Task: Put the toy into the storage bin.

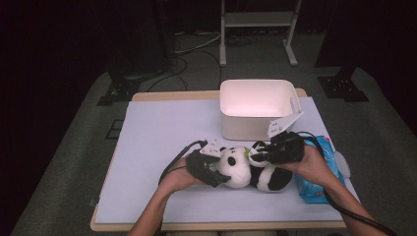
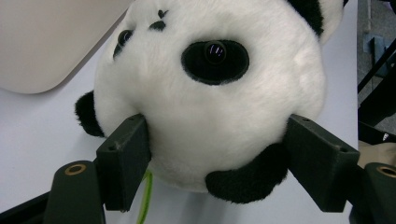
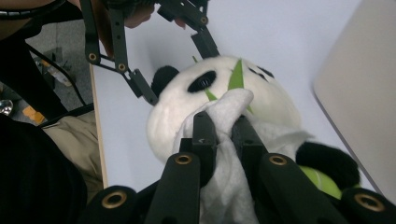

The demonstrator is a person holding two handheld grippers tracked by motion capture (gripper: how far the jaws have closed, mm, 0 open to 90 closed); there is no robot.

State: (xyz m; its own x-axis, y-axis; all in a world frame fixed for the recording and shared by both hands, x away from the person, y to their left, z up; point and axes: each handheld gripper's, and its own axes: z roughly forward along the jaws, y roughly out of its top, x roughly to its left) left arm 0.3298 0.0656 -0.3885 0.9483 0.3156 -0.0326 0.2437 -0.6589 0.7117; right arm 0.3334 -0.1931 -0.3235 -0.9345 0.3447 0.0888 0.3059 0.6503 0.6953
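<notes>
the black-and-white plush panda toy [image 1: 248, 169] lay on its side on the pale lilac table cover [image 1: 157, 142], in front of the white plastic box [image 1: 255, 105] and near the table's front edge. its long axis ran left to right across the table, the round white head toward the person's left and the black-limbed body toward the right. in the left gripper view the face [image 2: 205, 70] was turned upward and a little sideways, one black eye patch near the middle, the nose and the other eye toward the upper left.

there was one panda, one white box, two grippers, and one blue-and-white plastic packet [image 1: 319, 169] lying at the right edge of the table beside the panda's body. a thin green leaf-shaped piece [image 3: 236, 74] lay across the toy's face, and a yellow-green ball-like shape [image 3: 322, 182] showed under the body in the right gripper view.

the left gripper [image 1: 214, 167] stood with its jaws wide apart around the lower part of the head, one black pad against the white fur on each side, just by a black ear [image 2: 250, 179]; the pads pressed on the plush. the right gripper [image 1: 263, 152] had its jaws nearly together, pinching a fold of white cloth [image 3: 224, 140] that lay over the panda's head and chest. the cloth bunched up between the two black pads and trailed down toward the camera. both hands were close together over the toy.
</notes>
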